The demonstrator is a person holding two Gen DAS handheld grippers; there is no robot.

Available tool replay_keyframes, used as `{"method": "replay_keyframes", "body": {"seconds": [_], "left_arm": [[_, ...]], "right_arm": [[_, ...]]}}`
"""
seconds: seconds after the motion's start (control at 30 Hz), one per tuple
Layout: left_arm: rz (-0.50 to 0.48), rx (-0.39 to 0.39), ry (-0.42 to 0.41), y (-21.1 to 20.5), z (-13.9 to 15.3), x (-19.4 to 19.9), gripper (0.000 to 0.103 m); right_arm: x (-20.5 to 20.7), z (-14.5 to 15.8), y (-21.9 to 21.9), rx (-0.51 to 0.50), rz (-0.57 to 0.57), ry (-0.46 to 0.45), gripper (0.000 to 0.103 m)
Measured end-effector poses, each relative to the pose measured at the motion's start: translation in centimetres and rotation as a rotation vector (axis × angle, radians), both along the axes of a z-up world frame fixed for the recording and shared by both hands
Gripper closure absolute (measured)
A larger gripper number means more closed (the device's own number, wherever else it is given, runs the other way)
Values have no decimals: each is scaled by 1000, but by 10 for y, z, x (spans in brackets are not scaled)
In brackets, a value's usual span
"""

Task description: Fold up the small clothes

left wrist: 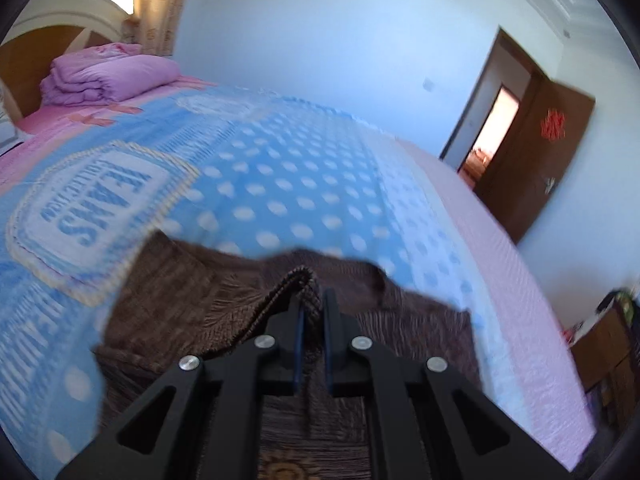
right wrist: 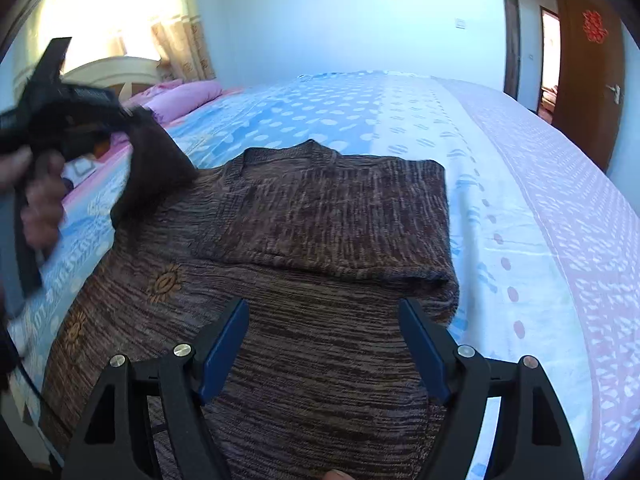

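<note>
Nearest the right wrist camera, the black right gripper with blue pads (right wrist: 324, 344) hovers with jaws spread wide and empty over the brown striped knit sweater with orange sun motifs (right wrist: 304, 240), which lies partly folded on the blue polka-dot bedspread with a pink border (right wrist: 500, 184); the black left gripper (left wrist: 311, 312), held by a person's hand (right wrist: 42, 196), has its jaws clamped on a lifted sweater edge. Farther along the bed, a white patch (left wrist: 92, 216) reads "JEANS COLLECTION", upside down in the left wrist view. Beyond lie a folded purple quilt (left wrist: 108, 78), a wooden headboard (left wrist: 36, 54), beige curtains (left wrist: 158, 8), a pale blue wall (left wrist: 340, 40) and an open brown door (left wrist: 536, 160) bearing a red paper ornament (left wrist: 553, 123).
</note>
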State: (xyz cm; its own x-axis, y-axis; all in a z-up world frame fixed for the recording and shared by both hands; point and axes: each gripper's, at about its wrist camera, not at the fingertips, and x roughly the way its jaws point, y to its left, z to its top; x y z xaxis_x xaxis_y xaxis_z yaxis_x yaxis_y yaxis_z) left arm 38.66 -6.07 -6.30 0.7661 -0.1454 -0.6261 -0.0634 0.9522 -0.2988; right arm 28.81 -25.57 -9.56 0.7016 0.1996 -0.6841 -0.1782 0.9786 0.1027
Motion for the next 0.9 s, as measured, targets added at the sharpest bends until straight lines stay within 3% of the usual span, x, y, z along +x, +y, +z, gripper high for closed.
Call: {"method": "replay_keyframes", "body": {"seconds": [0.13,0.23,0.27,0.37,0.4,0.47,0.53,0.73,0.9], "left_arm": [[-81,103,123,-49,-45,8,85],[-129,113,114,-48,-46,-6,83],[-133,129,94,-44,-41,-13,75],[-88,227,-32,-15,-19,-34,35],[-30,299,-79,2,-12,-40,30],[56,427,-87,31,-13,-36,30],[135,537,-22,58,-25,-23,31],[162,576,219,107,-75,2,30],[161,569,204,112,-74,-13,23]], "right_arm": [[2,-8,-8,-8,-25,6,25],[3,-8,-13,-12,-43,-11,25],[3,-9,-14,-10,-47,-15,25],[3,-11,-15,-6,-52,-17,25],[3,-10,-14,-8,-52,-20,25],[1,-7,-8,-21,-48,-35,25],[1,-2,4,-31,-30,-39,26],[29,13,78,-113,122,-12,26],[68,12,153,-227,233,-11,26]]}}
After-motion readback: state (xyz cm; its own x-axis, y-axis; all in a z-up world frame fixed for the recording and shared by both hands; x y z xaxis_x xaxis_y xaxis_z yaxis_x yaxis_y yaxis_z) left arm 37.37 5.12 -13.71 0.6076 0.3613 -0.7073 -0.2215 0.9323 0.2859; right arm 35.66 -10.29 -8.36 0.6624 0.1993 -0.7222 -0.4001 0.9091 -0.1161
